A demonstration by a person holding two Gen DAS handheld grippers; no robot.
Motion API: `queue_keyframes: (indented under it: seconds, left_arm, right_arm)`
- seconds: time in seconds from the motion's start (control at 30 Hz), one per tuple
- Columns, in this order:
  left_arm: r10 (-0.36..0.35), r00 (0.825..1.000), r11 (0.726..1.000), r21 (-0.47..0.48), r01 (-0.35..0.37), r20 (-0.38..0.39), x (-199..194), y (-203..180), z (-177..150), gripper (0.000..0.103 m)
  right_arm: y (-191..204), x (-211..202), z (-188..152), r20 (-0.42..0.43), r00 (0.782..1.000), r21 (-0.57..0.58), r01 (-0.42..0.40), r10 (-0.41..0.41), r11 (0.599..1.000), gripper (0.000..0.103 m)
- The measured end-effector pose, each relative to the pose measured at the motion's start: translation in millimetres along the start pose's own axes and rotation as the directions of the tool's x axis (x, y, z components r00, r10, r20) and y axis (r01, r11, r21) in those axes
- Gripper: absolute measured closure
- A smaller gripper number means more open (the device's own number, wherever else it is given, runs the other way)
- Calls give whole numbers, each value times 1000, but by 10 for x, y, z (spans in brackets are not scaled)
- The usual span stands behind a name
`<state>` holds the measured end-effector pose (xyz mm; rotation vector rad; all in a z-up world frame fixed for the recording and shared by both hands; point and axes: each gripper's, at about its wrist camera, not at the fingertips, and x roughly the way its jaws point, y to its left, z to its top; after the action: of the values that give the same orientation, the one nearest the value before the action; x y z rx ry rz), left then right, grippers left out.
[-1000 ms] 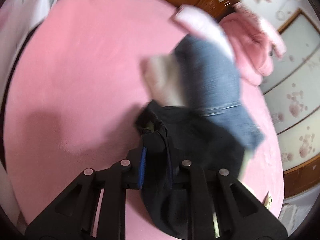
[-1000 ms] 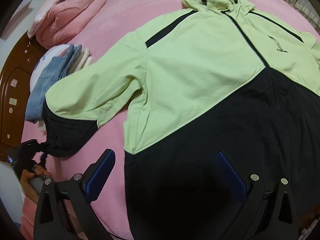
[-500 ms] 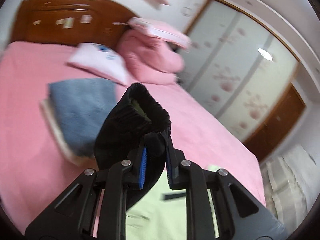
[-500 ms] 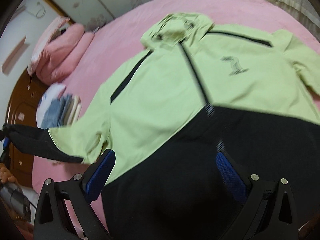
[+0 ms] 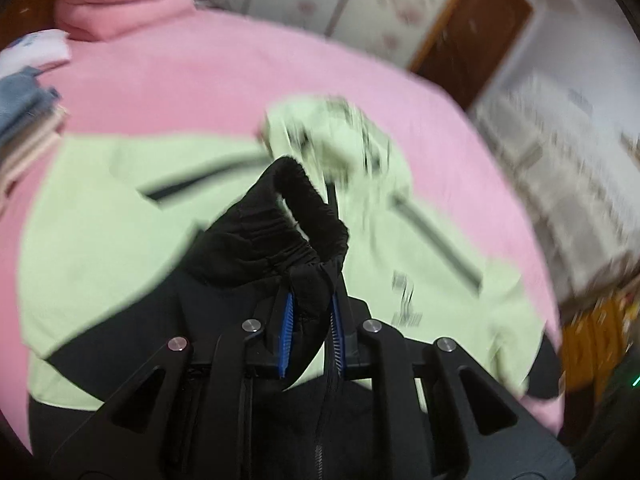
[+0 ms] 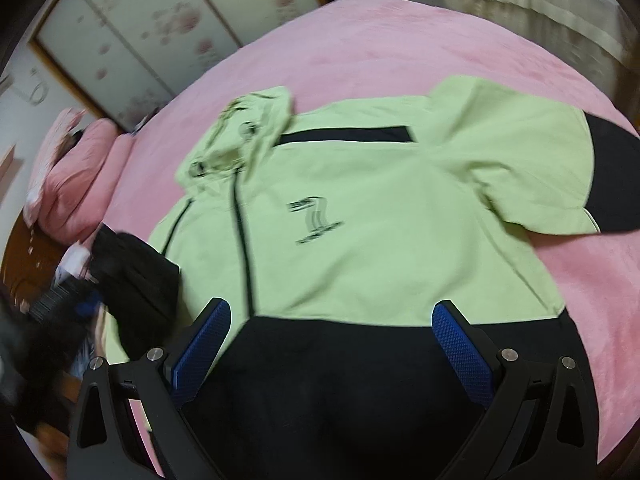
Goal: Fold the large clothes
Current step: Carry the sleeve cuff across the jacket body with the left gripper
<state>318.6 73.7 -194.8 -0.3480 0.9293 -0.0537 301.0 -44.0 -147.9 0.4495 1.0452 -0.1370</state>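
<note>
Item: jacket (image 6: 360, 208), flat on bed (image 6: 400, 40), ahead of right gripper (image 6: 332, 344), fingers apart, empty. Left gripper (image 5: 310, 328) fingers clamp black cuff (image 5: 296, 216). Step: sleeve fold-in. Next: lay cuff across chest.

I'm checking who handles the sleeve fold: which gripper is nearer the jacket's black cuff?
Left. The left gripper is shut on the black cuff over the jacket; the right gripper hangs open above the hem.
</note>
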Motion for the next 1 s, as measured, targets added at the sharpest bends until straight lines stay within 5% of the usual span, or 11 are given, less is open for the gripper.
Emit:
queue_keyframes:
  seconds: [0.07, 0.13, 0.37, 0.5, 0.67, 0.8, 0.87, 0.97, 1.0]
  left_arm:
    - [0, 994, 1000, 28, 3, -109, 327, 14, -174, 79]
    - [1, 965, 999, 36, 9, -262, 604, -61, -250, 49]
    - [22, 961, 1000, 14, -19, -277, 291, 151, -514, 36]
    - [67, 951, 996, -27, -79, -303, -86, 563, -652, 35]
    - [252, 907, 959, -39, -281, -338, -402, 1274, -913, 35]
    - [370, 858, 913, -31, -407, -357, -510, 1807, -1080, 35]
    - [300, 885, 938, -61, -342, -356, -522, 1972, -1081, 36]
    - [304, 894, 940, -47, -337, -331, -514, 2017, -1036, 36]
    - [311, 897, 941, -28, -336, -314, -510, 2008, -1005, 36]
  right_arm:
    - [-123, 163, 46, -19, 1000, 24, 14, -13, 1000, 1]
    - [-224, 325, 80, -39, 999, 43, 16, -15, 999, 1]
    - [-267, 750, 189, -93, 995, 52, -25, 30, 998, 1]
    - [-251, 547, 98, -150, 983, 63, -100, 108, 993, 2]
    - [19, 710, -139, -302, 923, 103, -217, 238, 971, 33]
    - [328, 1058, -333, -345, 897, 128, -246, 276, 961, 39]
    - [466, 1236, -352, -337, 898, 147, -246, 282, 958, 52]
    - [647, 1335, -276, -286, 920, 164, -229, 268, 960, 87]
    - [710, 1323, -220, -257, 923, 164, -249, 286, 954, 90]
